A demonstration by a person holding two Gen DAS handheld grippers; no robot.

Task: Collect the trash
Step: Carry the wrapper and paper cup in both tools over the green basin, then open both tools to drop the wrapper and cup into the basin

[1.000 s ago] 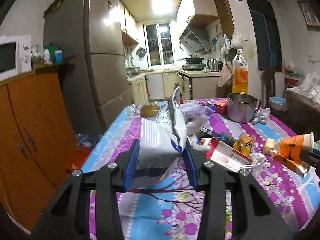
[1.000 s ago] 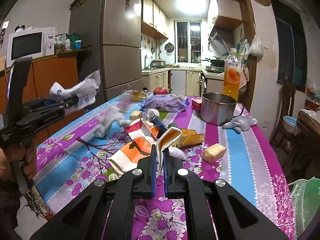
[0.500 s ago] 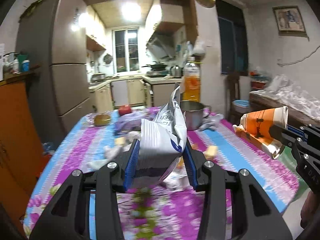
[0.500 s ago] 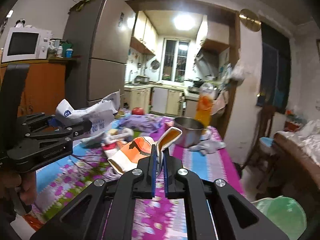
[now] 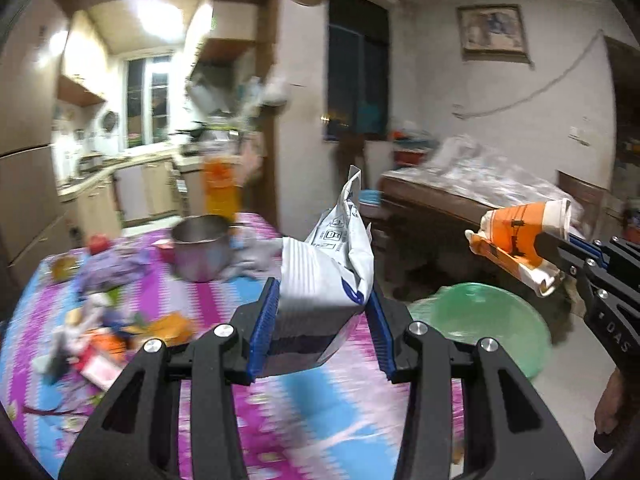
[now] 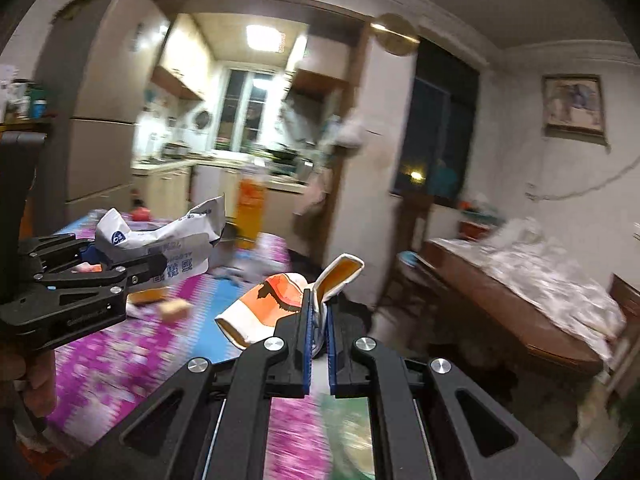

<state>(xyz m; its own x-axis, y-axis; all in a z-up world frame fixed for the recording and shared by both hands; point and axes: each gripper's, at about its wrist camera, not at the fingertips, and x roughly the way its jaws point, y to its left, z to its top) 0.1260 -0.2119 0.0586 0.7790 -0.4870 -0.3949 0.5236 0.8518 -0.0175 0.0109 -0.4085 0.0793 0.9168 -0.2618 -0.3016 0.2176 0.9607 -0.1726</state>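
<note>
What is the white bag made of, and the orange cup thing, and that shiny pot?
The white bag looks like thin plastic or foil film: it creases sharply and gleams. The orange cup seems to be coated paper, crushed flat with a rolled rim. The pot looks like bare, brushed metal, probably steel, though it is blurred.

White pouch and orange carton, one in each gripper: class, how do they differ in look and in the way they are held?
The white pouch is bulky, printed in blue and grey; the orange carton is flattened, orange and white. The left gripper holds the pouch with jaws well apart; the right gripper pinches the carton's edge, jaws nearly together. Both are crumpled and held off the table.
</note>
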